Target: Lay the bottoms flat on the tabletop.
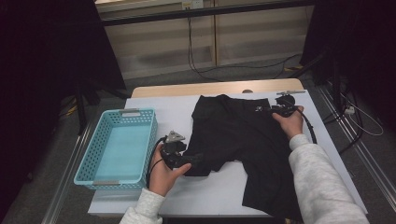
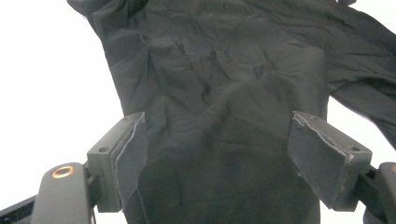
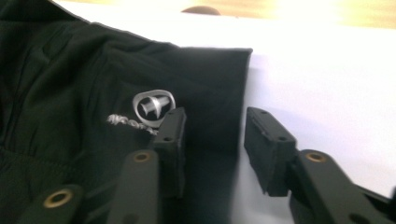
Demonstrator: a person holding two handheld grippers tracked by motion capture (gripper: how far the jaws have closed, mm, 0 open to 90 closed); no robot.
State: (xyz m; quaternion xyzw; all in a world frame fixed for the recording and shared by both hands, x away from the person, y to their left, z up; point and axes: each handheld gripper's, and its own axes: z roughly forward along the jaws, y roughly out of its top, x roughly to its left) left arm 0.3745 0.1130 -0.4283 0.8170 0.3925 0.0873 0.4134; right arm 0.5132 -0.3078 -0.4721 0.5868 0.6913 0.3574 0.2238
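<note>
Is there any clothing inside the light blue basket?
No, the light blue basket holds nothing; the black garment lies beside it on the table.

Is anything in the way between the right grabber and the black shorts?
No, nothing visible is. The right gripper is already at the far corner of the black shorts, beside the small white logo. Its jaws stand apart, with the shorts' edge between them and bare white table on the other side.

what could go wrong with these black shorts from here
The right gripper straddles only the thin corner edge of the black shorts, so a bite may slip off. The left gripper stands wide over bunched cloth and may catch extra layers. The shorts' near leg overhangs the table edge and could slide off.
</note>
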